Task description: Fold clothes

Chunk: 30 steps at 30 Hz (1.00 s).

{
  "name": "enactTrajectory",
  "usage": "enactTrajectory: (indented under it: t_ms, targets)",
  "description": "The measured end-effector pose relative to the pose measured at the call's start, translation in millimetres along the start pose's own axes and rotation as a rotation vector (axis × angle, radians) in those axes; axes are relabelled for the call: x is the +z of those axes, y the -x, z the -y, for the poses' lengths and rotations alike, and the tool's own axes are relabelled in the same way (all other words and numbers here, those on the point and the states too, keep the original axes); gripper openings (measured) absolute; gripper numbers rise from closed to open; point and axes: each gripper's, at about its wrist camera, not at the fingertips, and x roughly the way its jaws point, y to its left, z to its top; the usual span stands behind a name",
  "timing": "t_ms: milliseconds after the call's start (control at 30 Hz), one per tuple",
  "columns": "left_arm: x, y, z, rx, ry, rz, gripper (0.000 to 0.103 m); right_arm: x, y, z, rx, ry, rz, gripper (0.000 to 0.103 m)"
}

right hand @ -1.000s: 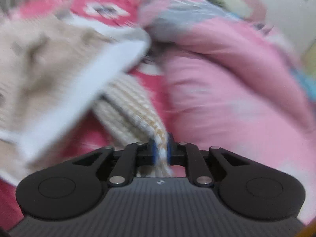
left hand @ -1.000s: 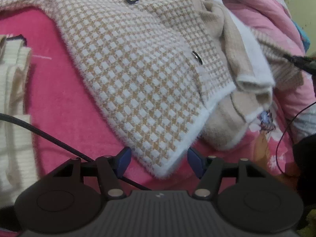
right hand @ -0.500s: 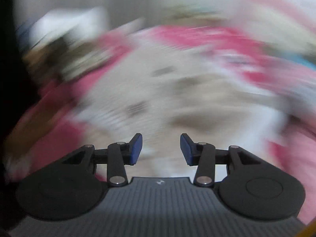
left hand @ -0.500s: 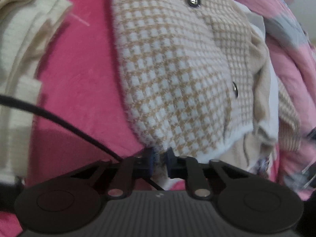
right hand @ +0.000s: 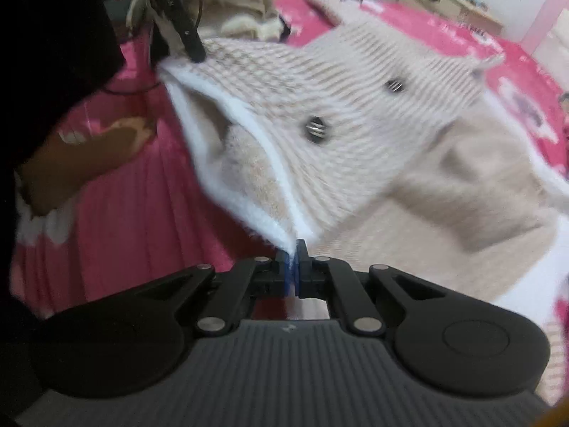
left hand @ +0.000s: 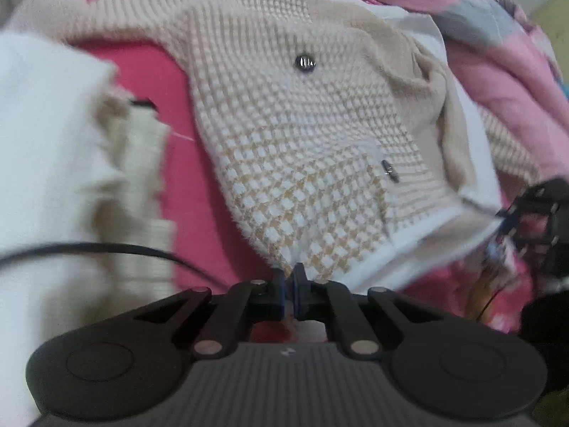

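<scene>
A tan-and-white checked knit cardigan (left hand: 306,163) with dark metal buttons (left hand: 305,62) lies spread on a pink bed cover (left hand: 170,82). My left gripper (left hand: 288,284) is shut on its white bottom hem at one corner. In the right wrist view the same cardigan (right hand: 355,117) shows its fuzzy beige lining (right hand: 249,174). My right gripper (right hand: 292,263) is shut on the white hem edge at the other corner. The hem stretches between the two grippers, lifted off the bed. The left gripper (right hand: 177,10) appears top left in the right wrist view.
Cream folded knitwear (left hand: 53,163) sits at the left with a black cable (left hand: 106,249) across it. A rumpled pink quilt (left hand: 498,53) is piled at the right. A person's forearm (right hand: 71,163) and dark sleeve are at the left. A wooden dresser (right hand: 451,3) stands behind the bed.
The left gripper closed on the hem corner. The right gripper let go of one part, swung across open, and is now shut on the hem's other corner, lifting it.
</scene>
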Motion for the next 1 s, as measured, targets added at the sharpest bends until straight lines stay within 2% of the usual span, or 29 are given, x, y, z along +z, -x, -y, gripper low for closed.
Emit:
enactTrajectory:
  t_ms: [100,233,333,367,400,433,500,567,667,733,767,800,833,867,900,933,967,1000]
  targets:
    - [2,-3,10,0.034,-0.101,-0.051,0.004,-6,-2,-7,0.004,0.097,-0.04,0.001]
    - [-7,-45,16,0.096,-0.219,-0.165,0.006,-10,-21,-14,0.097,0.101,-0.118,0.005]
    - [-10,-59,11,0.084,-0.219,-0.205,0.011,-12,-35,-19,0.167,0.104,-0.176,0.011]
    - [-10,-57,13,0.071,-0.233,-0.196,0.013,-13,-39,-21,0.19,0.104,-0.196,0.013]
    - [-10,-53,14,0.049,-0.24,-0.179,0.019,-12,-39,-17,0.223,0.069,-0.198,0.017]
    - [-10,-50,15,0.025,-0.234,-0.164,0.027,-8,-28,0,0.276,-0.047,-0.16,0.02]
    - [-7,-50,12,-0.007,-0.19,-0.141,0.035,-5,-31,18,0.328,-0.235,-0.117,0.038]
    - [-4,-51,8,-0.024,-0.142,-0.123,0.038,-6,-47,30,0.35,-0.402,-0.092,0.046]
    - [-8,-58,0,-0.01,-0.101,-0.119,0.042,-6,-70,47,0.381,-0.652,-0.052,0.046]
    - [-10,-66,-2,0.012,-0.074,-0.131,0.05,-6,-85,58,0.4,-0.819,-0.025,0.046]
    - [-11,-70,-3,0.025,-0.059,-0.14,0.05,-8,-93,60,0.406,-0.884,-0.015,0.044]
    - [-12,-74,-3,0.037,-0.044,-0.156,0.05,-11,-99,55,0.406,-0.908,-0.014,0.037]
    - [-13,-78,-3,0.049,-0.03,-0.171,0.046,-14,-102,51,0.407,-0.931,-0.006,0.03]
    - [-14,-83,-3,0.063,-0.019,-0.183,0.044,-16,-100,49,0.411,-0.953,0.015,0.018]
    - [-15,-87,-2,0.083,-0.01,-0.188,0.03,-17,-97,47,0.415,-0.973,0.034,0.01]
    - [-16,-90,-2,0.1,-0.005,-0.185,0.022,-19,-94,46,0.421,-0.988,0.049,0.01]
    - [-17,-91,-1,0.1,-0.003,-0.179,0.02,-21,-90,45,0.426,-1.002,0.064,0.009]
    - [-16,-91,-2,0.095,0.004,-0.173,0.014,-22,-86,43,0.428,-1.01,0.076,0.008]
